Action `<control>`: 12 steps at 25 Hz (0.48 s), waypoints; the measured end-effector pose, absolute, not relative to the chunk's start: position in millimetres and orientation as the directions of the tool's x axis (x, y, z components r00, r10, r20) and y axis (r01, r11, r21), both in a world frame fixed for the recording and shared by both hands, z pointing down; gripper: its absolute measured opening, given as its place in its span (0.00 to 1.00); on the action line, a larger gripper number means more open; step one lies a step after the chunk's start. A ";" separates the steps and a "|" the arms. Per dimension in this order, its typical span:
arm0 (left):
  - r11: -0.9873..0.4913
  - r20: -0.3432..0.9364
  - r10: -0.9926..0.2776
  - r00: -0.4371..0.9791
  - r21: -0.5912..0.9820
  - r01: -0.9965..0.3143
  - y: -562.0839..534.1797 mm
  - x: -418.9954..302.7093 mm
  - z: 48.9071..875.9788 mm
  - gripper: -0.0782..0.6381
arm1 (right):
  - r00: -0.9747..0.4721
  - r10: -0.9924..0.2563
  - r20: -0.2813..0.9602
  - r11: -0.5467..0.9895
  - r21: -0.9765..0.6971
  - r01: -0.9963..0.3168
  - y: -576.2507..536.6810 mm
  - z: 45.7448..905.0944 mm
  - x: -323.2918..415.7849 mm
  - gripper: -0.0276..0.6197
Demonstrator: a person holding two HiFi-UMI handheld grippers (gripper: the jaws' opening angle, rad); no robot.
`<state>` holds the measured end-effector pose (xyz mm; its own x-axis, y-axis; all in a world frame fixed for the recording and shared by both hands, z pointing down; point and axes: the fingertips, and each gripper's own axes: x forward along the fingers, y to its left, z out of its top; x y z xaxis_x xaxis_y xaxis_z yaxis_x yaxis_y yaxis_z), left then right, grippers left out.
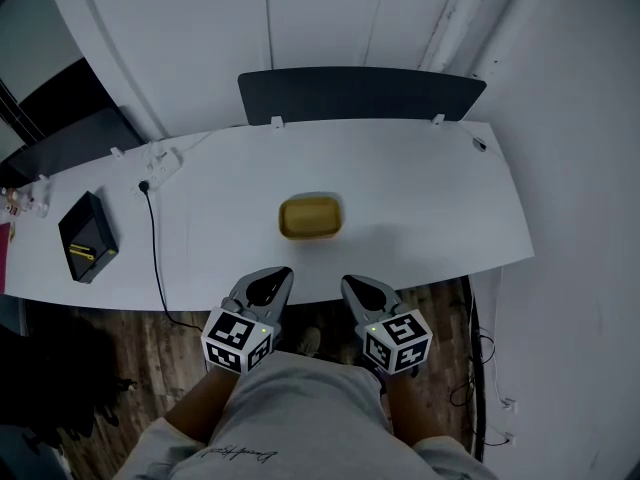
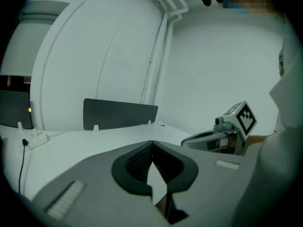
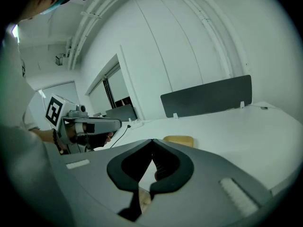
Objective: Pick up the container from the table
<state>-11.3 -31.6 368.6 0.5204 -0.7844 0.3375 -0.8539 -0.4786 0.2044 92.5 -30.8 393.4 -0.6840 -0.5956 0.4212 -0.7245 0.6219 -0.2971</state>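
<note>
Counts: one container [image 1: 310, 217], two grippers, one table [image 1: 430, 203].

- The container is yellow, shallow, with rounded corners. It sits alone near the middle of the white table, and we see nothing touching it. In the right gripper view it shows just past the jaw tips [image 3: 178, 140]; the left gripper view doesn't show it.
- The left gripper [image 1: 270, 284] has its jaws closed tip to tip with nothing between them, confirmed in its own view [image 2: 151, 146].
- The right gripper [image 1: 364, 290] is in the same state: jaws together and empty [image 3: 152, 143].
- Both grippers hang at the table's near edge, short of the container, side by side and apart from each other. There is one marker cube on each: left cube [image 1: 237, 340], right cube [image 1: 398, 340].

Other items, one of each:
- A black box [image 1: 88, 236] at the table's left end.
- A white power strip [image 1: 163, 165], with a black cable [image 1: 154, 248] running off the near edge.
- A dark divider panel [image 1: 360, 93] along the far edge.

Hard to read:
- The small items at the far left edge [image 1: 20, 200] are cut off, and we can't identify them.
- The yellow mark on the black box is too small to read.
- The script print on the shorts [image 1: 238, 454] is illegible.
- We can't make out the container's contents, if any.
- No legible brand or label anywhere; the cubes carry only black-and-white square patterns.
</note>
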 end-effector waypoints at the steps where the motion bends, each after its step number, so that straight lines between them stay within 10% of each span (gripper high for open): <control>1: -0.479 0.337 -0.784 0.521 0.204 -0.854 -33.5 -10.4 367.8 0.11 | -0.685 -0.595 0.420 0.622 -0.298 -0.724 -32.2 393.3 93.1 0.07; 12: -0.465 0.349 -0.788 0.507 0.204 -0.862 -39.9 -18.6 370.5 0.11 | -0.683 -0.591 0.428 0.612 -0.314 -0.726 -36.4 399.3 92.1 0.07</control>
